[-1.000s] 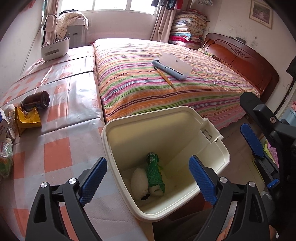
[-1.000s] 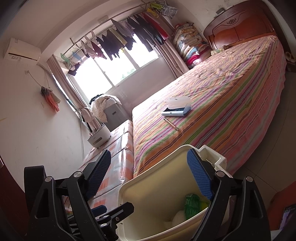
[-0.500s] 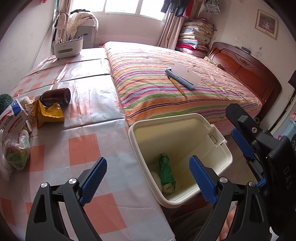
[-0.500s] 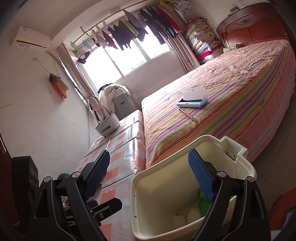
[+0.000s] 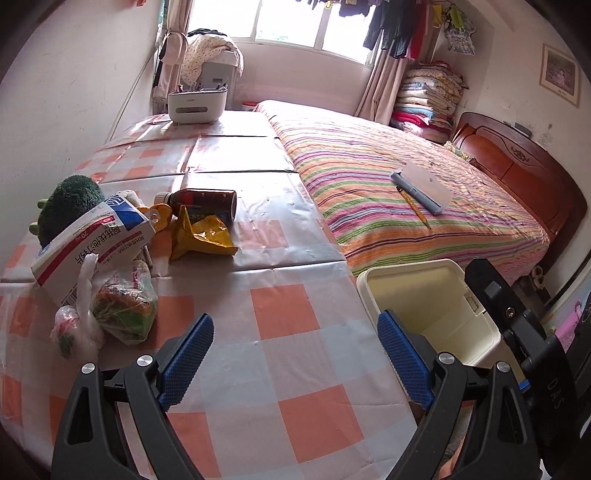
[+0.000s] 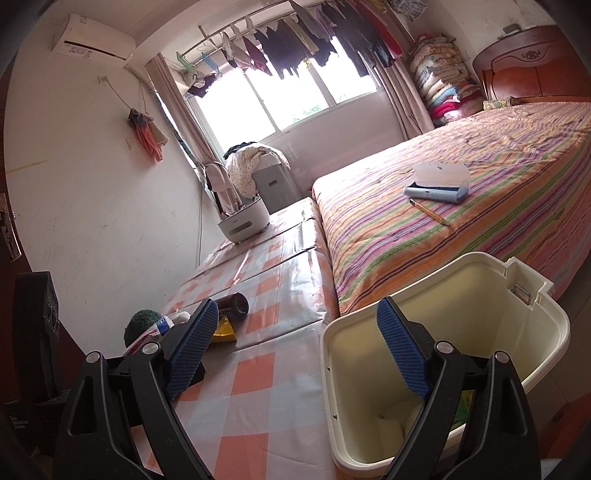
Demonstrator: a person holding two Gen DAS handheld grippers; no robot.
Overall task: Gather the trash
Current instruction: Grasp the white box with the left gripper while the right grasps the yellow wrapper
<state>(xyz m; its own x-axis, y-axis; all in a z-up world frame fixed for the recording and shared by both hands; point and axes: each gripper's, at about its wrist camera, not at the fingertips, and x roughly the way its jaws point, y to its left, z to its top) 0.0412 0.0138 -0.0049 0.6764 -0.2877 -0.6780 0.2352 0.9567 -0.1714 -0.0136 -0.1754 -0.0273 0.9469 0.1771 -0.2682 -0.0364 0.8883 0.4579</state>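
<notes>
With both jaws spread and empty, the left gripper (image 5: 291, 363) should reach ahead-left for the yellow wrapper (image 5: 201, 236); the bin (image 5: 424, 295) waits just right, below the right gripper (image 6: 295, 352).

Bright window (image 5: 295, 22) backlight, tablecloth (image 5: 240, 155) glare, fisheye-dark corners.

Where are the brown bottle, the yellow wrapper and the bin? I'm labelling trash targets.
brown bottle (image 5: 207, 201), left wrist view, middle of its side.
yellow wrapper (image 5: 201, 236), left wrist view, crumpled centre.
bin (image 6: 554, 325), right wrist view, far rim.
</notes>
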